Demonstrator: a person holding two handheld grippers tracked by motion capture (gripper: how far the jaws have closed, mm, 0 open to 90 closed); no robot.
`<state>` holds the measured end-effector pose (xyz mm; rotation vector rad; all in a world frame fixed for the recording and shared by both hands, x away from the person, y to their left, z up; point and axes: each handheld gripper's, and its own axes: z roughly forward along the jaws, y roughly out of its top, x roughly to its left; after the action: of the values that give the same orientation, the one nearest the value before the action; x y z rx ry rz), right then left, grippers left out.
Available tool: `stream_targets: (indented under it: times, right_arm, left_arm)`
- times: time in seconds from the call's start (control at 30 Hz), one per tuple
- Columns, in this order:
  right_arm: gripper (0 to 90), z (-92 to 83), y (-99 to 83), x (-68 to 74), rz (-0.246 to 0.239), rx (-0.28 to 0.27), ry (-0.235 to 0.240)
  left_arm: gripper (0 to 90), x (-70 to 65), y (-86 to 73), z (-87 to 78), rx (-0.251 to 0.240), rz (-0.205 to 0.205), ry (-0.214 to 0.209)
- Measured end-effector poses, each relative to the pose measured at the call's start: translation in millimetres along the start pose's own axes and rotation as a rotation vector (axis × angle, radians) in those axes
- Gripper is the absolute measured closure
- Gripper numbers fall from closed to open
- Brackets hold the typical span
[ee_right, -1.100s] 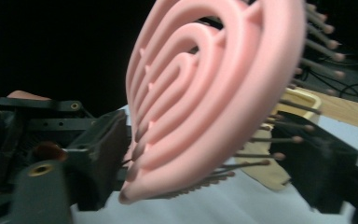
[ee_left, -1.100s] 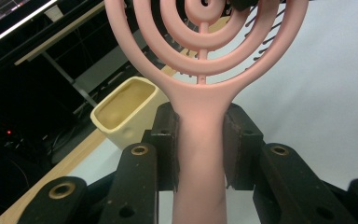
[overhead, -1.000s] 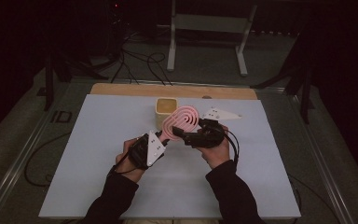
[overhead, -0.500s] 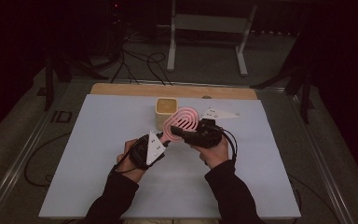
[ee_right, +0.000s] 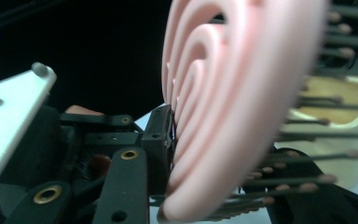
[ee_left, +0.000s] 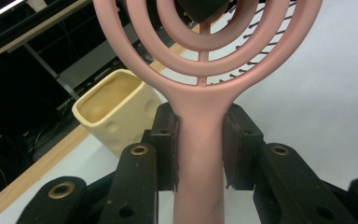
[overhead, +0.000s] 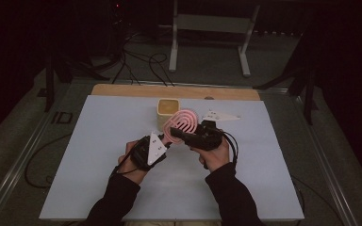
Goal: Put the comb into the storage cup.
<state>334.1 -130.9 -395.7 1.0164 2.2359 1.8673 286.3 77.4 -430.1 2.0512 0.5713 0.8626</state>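
Mid-table, both claws clamp the pink brush (overhead: pixel 183 123) beside the cup (overhead: pixel 168 109).

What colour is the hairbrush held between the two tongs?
Pale pink hairbrush, with dark bristles; clearest in the left gripper view.

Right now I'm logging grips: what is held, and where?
Pink ring-shaped plastic hairbrush: left gripper clamps its handle, right gripper its head.

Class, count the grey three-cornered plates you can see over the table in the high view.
2. One plate sits on the left tongs, near the table's middle. The other plate sits on the right tongs, just right of the pink brush.
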Motion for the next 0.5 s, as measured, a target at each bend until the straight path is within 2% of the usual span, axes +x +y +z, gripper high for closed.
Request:
stream_targets:
  times: [0.17,0.23,0.3,0.37,0.43,0.47,0.5]
  right_arm:
    - [63.2,-0.8,-0.3,-0.6,0.024,-0.022,0.012]
    - [63.4,-0.8,-0.3,0.1,0.016,-0.032,0.004]
    - [63.5,-1.4,0.0,0.6,0.012,-0.037,-0.009]
    - [63.6,-1.8,0.1,-0.2,0.019,-0.043,-0.010]
    - [63.6,-1.8,-0.1,-1.0,0.018,-0.043,-0.019]
    - [63.6,-1.8,-0.1,-1.0,0.018,-0.043,-0.019]
    - [63.7,-2.0,-0.2,-1.7,0.021,-0.044,-0.021]
  left_arm:
    - [68.7,1.1,0.6,-0.9,-0.006,-0.007,-0.013]
    - [66.6,0.5,0.6,-0.8,-0.001,-0.001,-0.001]
    - [60.6,0.5,0.5,-0.4,-0.001,-0.002,0.009]
    - [54.2,1.4,0.2,1.1,0.005,-0.020,-0.007]
    - [46.7,1.1,-0.1,1.7,0.005,-0.030,-0.006]
    - [46.7,0.8,-0.8,1.6,-0.006,-0.032,0.008]
    - [41.6,0.9,-1.2,1.2,-0.014,-0.043,0.011]
